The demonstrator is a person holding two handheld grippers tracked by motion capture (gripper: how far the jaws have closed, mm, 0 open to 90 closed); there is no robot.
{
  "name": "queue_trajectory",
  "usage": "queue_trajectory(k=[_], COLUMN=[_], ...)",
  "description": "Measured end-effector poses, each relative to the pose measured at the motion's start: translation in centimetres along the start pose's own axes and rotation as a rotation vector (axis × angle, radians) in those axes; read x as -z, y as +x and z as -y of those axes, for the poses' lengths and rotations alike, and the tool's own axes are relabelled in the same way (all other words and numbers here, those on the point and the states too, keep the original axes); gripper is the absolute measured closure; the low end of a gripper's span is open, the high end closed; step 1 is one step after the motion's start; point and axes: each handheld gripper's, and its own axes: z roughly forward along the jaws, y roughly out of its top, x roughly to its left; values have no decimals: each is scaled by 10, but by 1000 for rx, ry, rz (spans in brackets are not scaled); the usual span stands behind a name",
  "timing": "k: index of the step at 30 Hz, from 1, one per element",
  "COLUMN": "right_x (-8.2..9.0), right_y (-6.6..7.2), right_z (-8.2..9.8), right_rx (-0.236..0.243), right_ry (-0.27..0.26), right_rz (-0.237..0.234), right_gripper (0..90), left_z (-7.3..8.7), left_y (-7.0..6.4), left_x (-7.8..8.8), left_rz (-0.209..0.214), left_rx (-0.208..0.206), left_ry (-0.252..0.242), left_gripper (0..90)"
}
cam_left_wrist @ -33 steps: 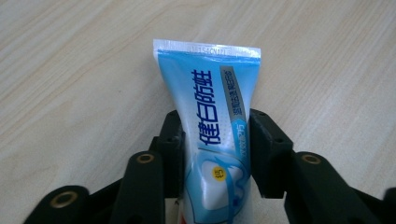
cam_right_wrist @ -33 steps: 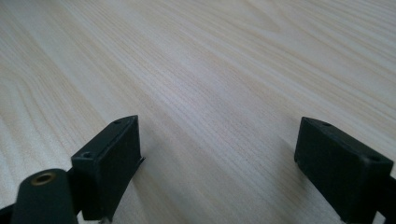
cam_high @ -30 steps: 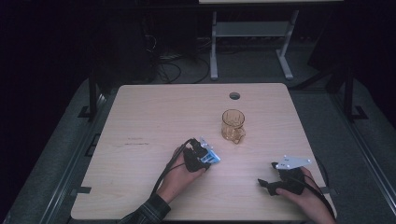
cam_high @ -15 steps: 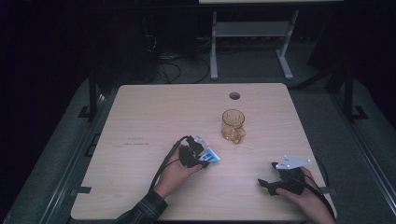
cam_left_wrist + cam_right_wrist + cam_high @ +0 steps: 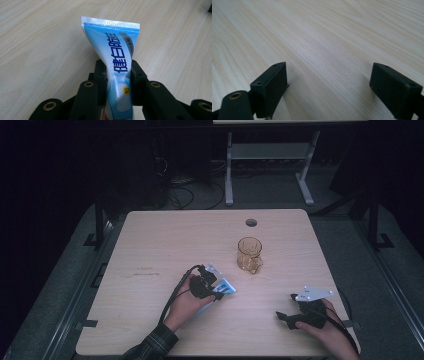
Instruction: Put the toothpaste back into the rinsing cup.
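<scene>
Little has shifted since a second ago: left gripper [image 5: 215,287] sits at about the same spot on the counter [image 5: 165,245], but its jaws have just been closing, and the toothpaste tube [image 5: 117,55] is now between them. Left gripper view: both black pads press the tube's sides about midway along, the body pinched narrow there. Judgement: the grasp looks made, so a lift is the likely next step.

Tube lies near the counter's middle, a little toward the near edge, below and left of the amber glass mug [image 5: 249,254], well apart from it. Long axis runs straight along the jaws; flat crimped end points away from the hand, up and to the right in the high view, roughly toward the mug. Cap end hidden under the gripper.

Right gripper [image 5: 287,316] rests at the near right of the counter, jaws wide with nothing but bare wood between them, unmoved from the earlier frame.
</scene>
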Motion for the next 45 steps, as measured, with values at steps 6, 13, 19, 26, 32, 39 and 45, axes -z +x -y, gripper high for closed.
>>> queue_trajectory(k=[6,13,19,26,32,39,45], right_x=[0,0,0,0,0,0,0], right_y=[0,0,0,0,0,0,0], right_z=[0,0,0,0,0,0,0], right_rx=[0,-1,-2,-1,-1,0,1], right_ry=[0,0,0,0,0,0,0], right_rz=[0,0,-1,-1,0,0,0], right_gripper=[136,136,136,136,136,136,136], left_z=[1,2,3,4,6,10,12], left_y=[2,5,7,7,11,16,19], left_x=[7,17,27,38,47,56,62], left_rz=[40,85,123,142,163,190,196], left_rx=[22,35,43,27,19,13,-13], left_ry=[-40,-80,-122,-167,-227,-314,-390], left_gripper=[726,728,729,729,729,728,727])
